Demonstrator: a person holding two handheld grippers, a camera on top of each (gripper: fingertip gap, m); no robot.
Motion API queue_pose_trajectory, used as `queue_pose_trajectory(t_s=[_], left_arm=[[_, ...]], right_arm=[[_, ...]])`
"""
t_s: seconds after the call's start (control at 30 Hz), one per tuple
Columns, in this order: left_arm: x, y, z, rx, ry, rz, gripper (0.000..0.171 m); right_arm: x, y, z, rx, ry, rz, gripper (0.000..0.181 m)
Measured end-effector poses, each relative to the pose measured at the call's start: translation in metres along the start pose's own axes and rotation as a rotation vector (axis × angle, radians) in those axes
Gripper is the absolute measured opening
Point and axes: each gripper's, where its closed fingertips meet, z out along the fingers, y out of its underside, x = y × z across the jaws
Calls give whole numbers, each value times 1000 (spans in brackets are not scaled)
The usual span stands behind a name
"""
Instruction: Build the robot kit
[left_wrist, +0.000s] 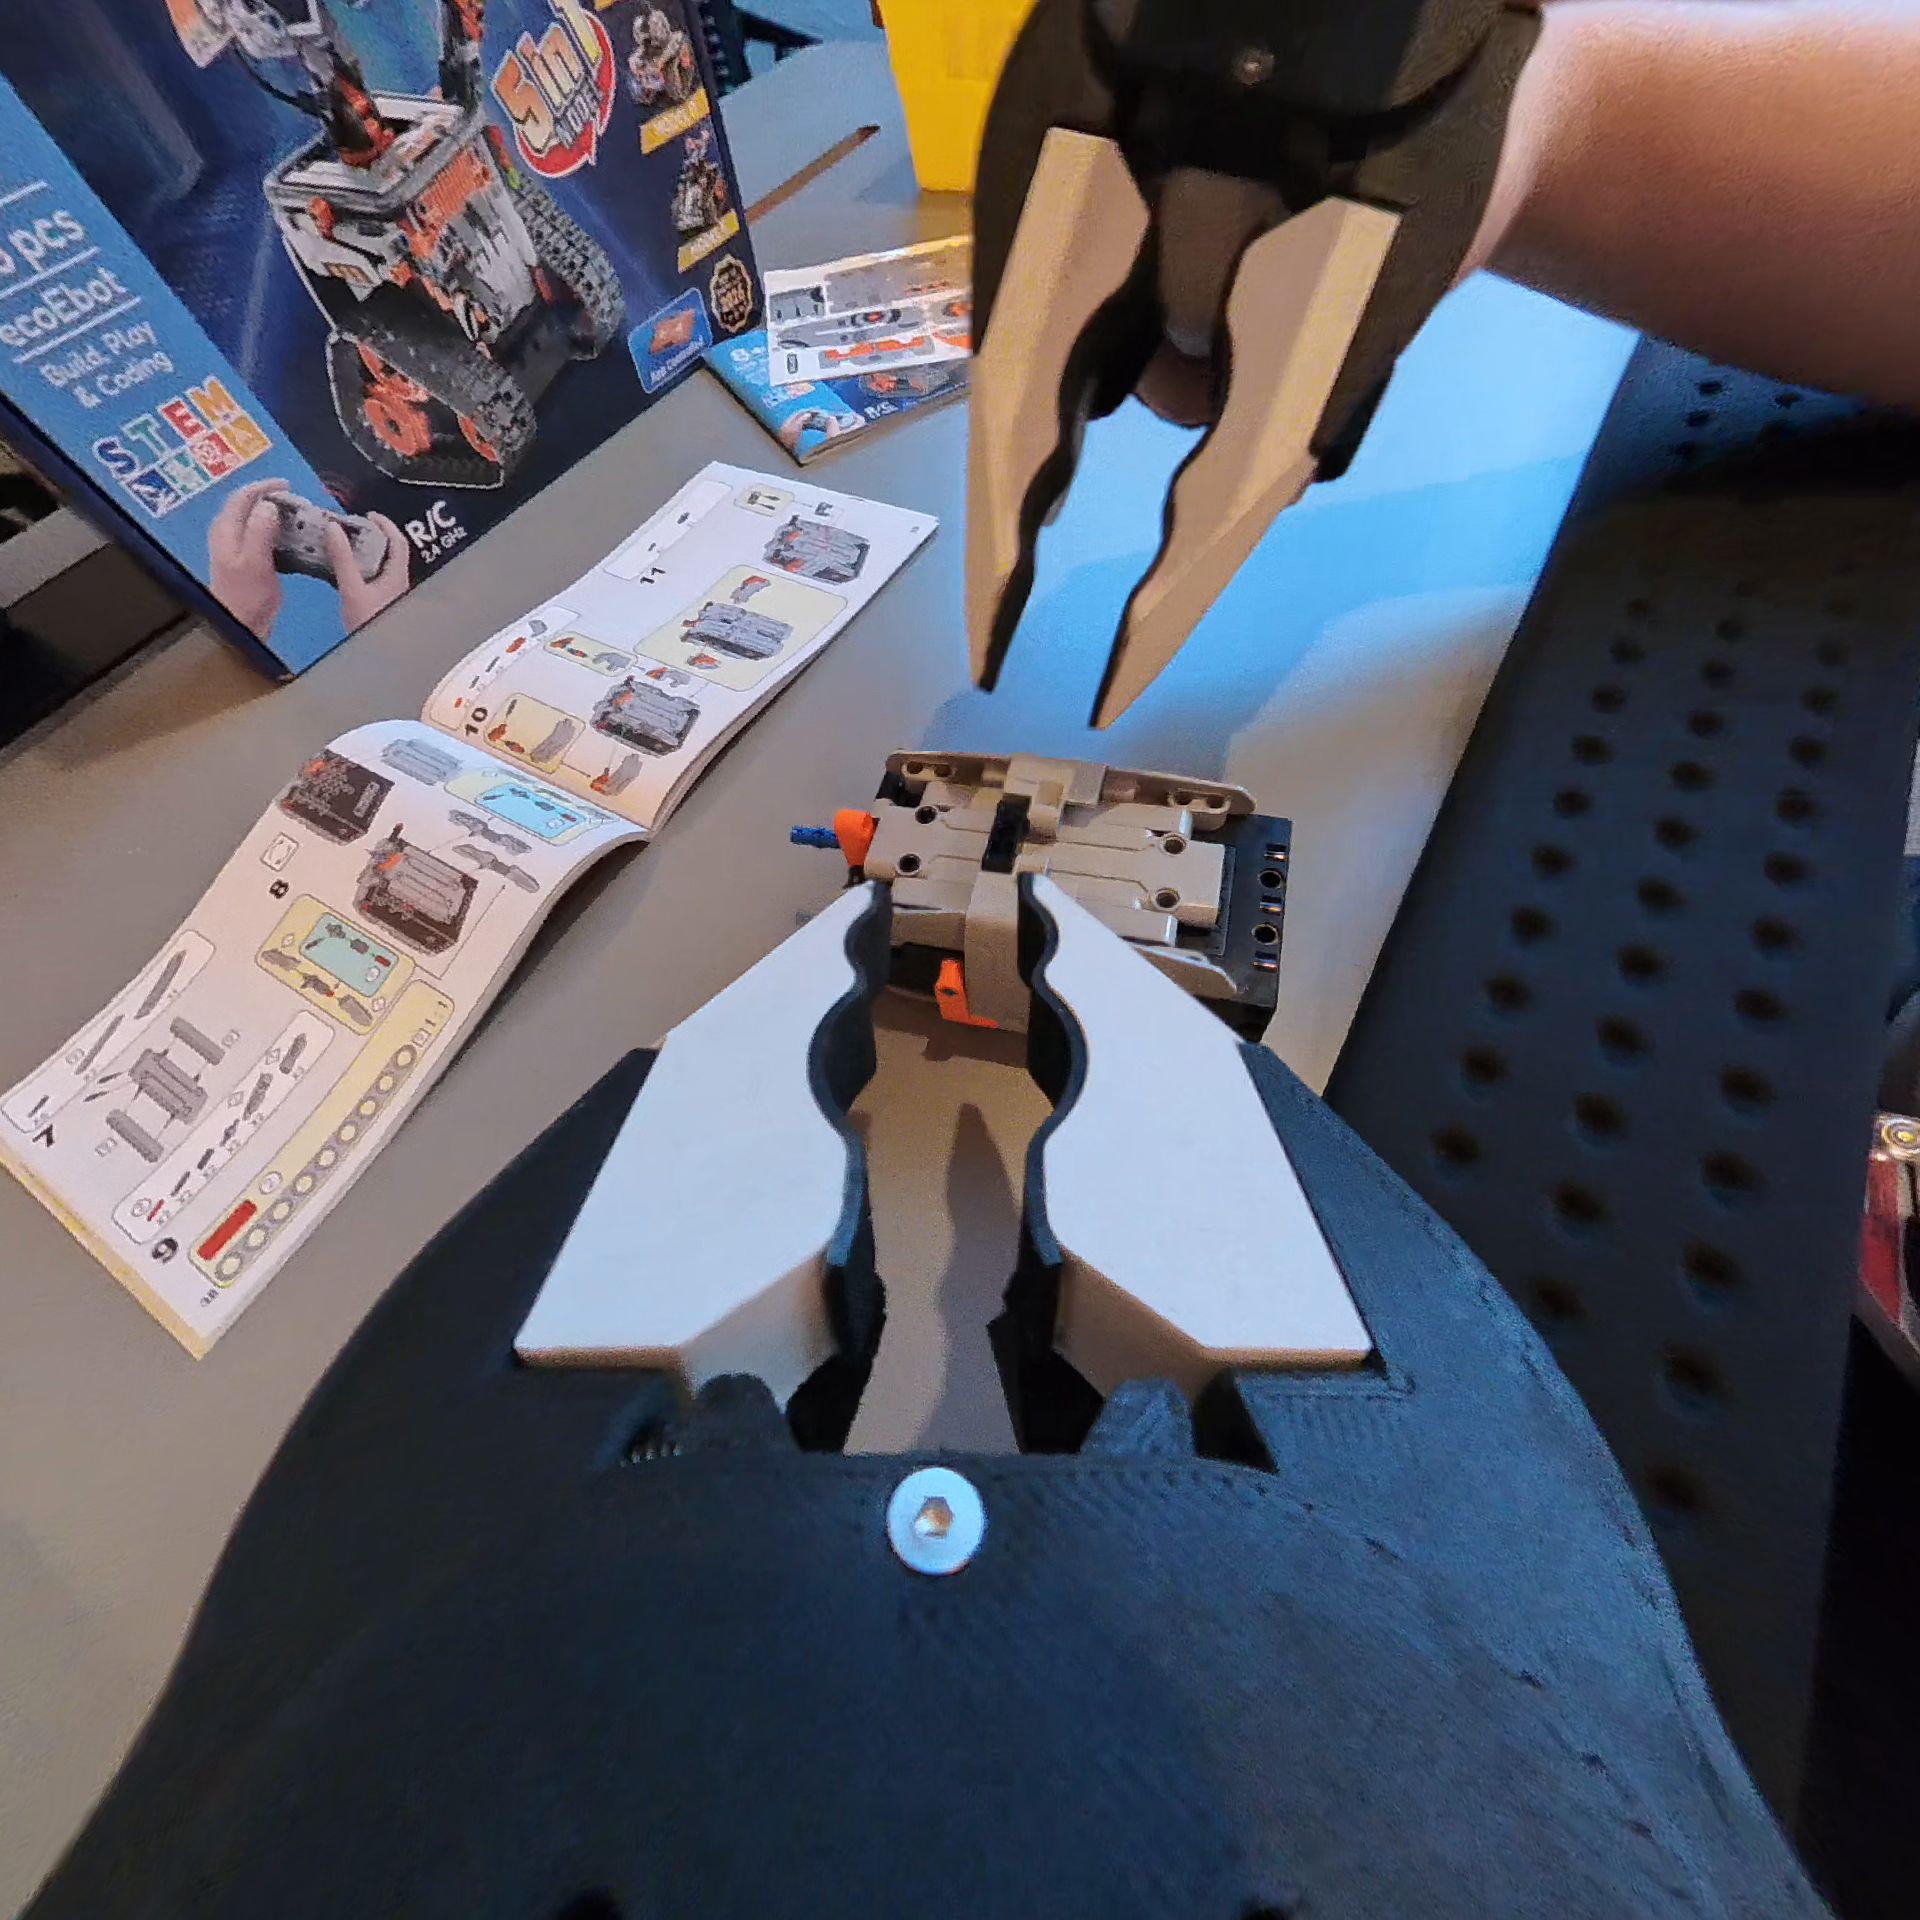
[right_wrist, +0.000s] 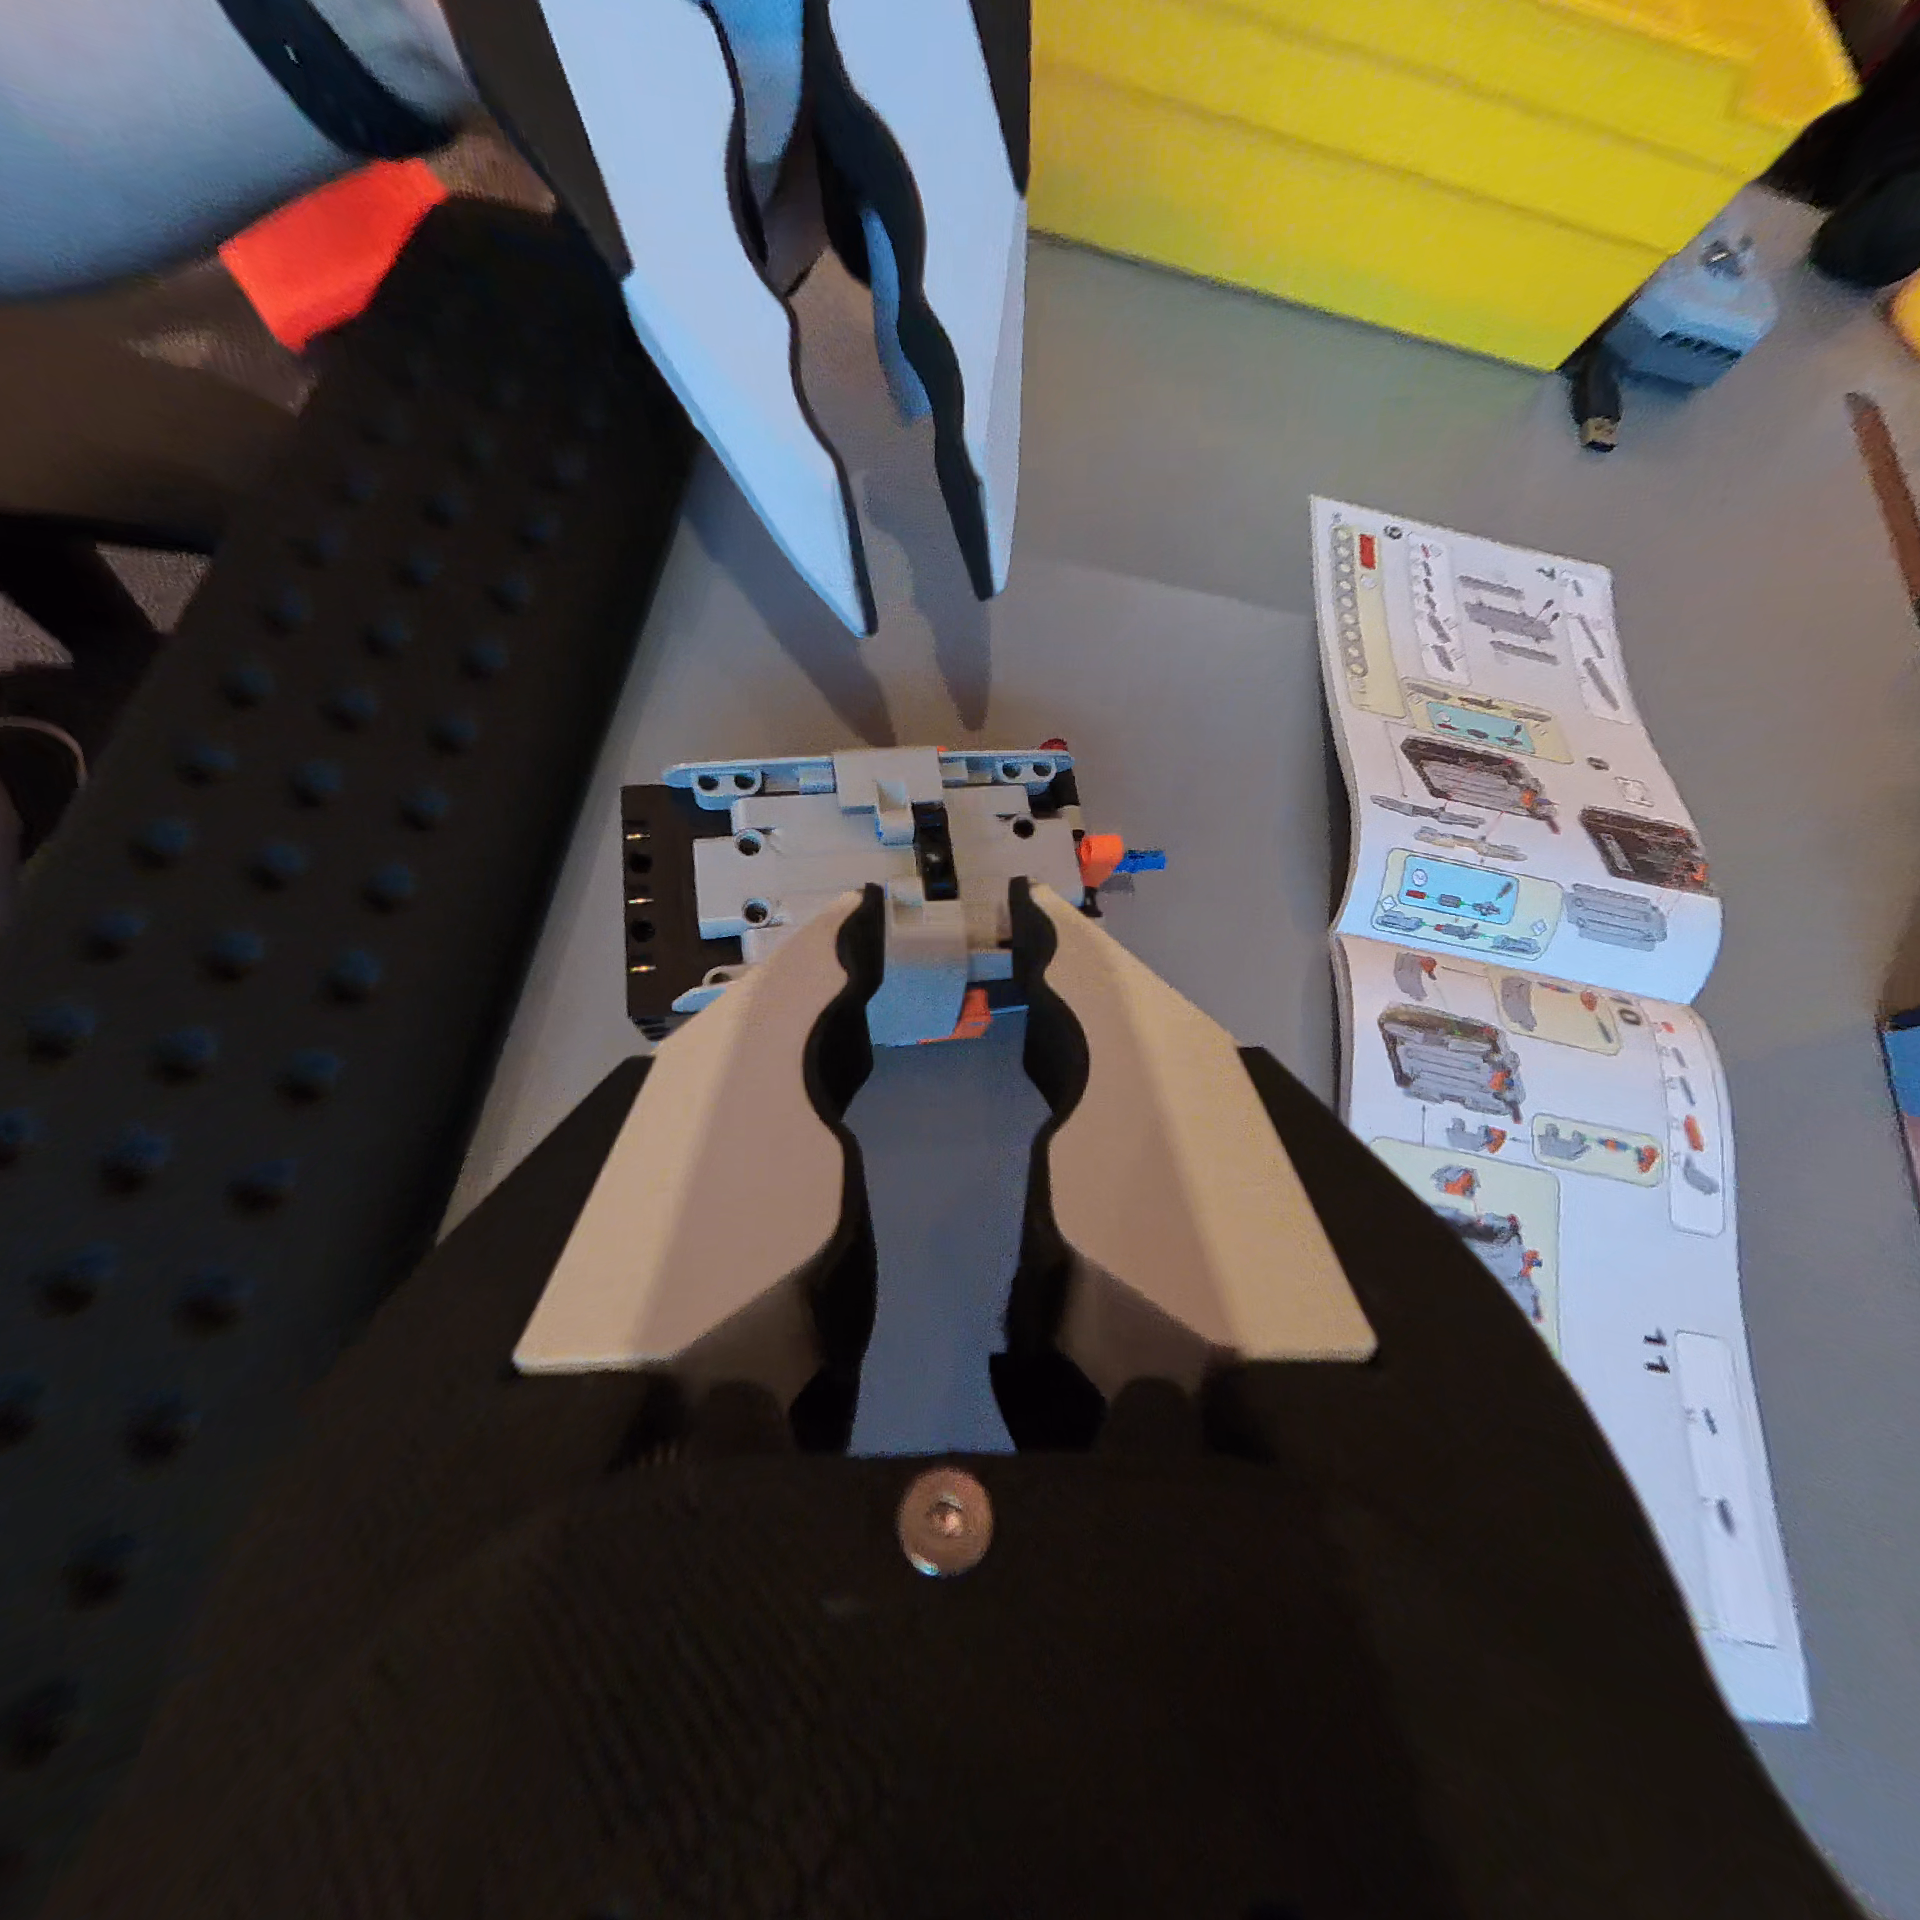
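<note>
- Grey surface (left_wrist: 156, 1610): open booklet (left_wrist: 468, 862), printed box (left_wrist: 312, 312), yellow bin (right_wrist: 1403, 156), black perforated mat (left_wrist: 1662, 935).
- Brick model (left_wrist: 1049, 862): grey, black and orange; lies on the surface just beside the mat.
- Left gripper (left_wrist: 945, 894): fingers slightly apart, empty, poised over the model's near edge.
- Right gripper (right_wrist: 945, 894): opposite, likewise parted, empty, above the model.

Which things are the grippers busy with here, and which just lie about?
In use:
- block model on the table
- left gripper and right gripper, both open, hovering at the model from opposite sides, not gripping it

Lying about:
- open booklet
- toy box
- sticker sheet
- yellow bin
- black pegged board
</note>
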Motion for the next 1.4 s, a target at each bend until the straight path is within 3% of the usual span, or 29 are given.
queue_pose_trajectory(t_s=[0.23,0.53,0.83,1.13,1.4], left_arm=[[7,5,3,-14,-9,13,19],[10,16,-2,-8,12,-19,28],[23,13,-13,14,-2,-37,35],[36,10,-21,21,-5,-28,36],[44,14,-22,15,6,-31,35]], right_arm=[[-6,6,23,-172,-123,8,28],[-7,7,-7,-39,-64,60,28],[-8,15,-18,-18,-55,75,28],[-7,3,4,-30,-54,57,28],[-5,5,32,-218,-127,24,25]])
